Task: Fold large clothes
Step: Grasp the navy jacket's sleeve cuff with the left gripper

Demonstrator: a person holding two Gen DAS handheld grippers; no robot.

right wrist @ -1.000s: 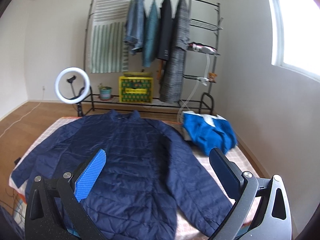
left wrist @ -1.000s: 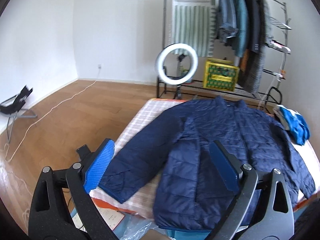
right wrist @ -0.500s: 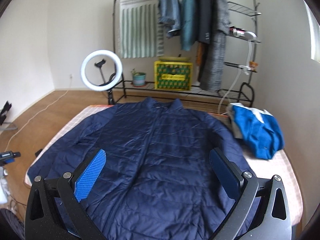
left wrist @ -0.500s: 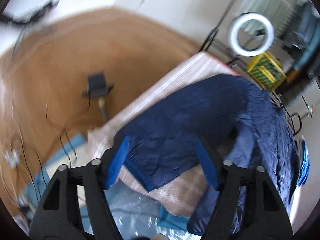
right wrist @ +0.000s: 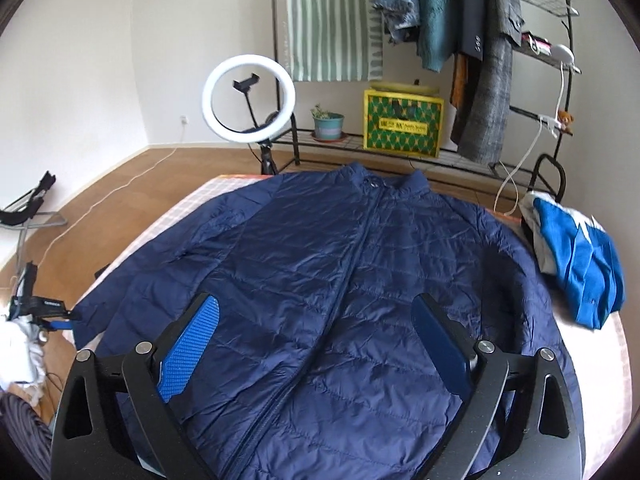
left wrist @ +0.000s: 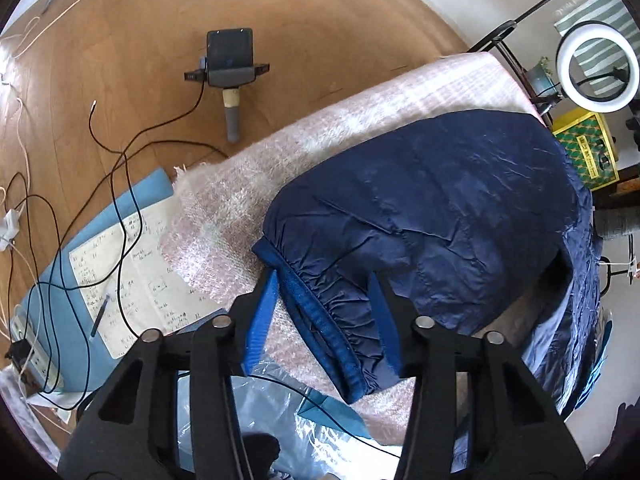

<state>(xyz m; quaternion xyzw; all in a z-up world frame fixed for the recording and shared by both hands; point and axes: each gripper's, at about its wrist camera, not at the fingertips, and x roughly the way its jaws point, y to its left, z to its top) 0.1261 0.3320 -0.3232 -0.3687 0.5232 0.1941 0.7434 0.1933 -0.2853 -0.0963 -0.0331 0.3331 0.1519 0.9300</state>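
Quilted jacket (right wrist: 340,280) of faintly shiny cloth on a fuzzy blanket (left wrist: 280,168); wood floor (left wrist: 300,20).

The jacket (right wrist: 340,280) lies spread over the bed (right wrist: 592,360), collar toward the far edge, one sleeve cuff (left wrist: 328,320) at the near left corner. A folded garment (right wrist: 576,264) sits by the right edge. Behind the far edge stand a ring light (right wrist: 248,98) and clothes rack (right wrist: 400,152); a crate (right wrist: 402,124) rests on its shelf.
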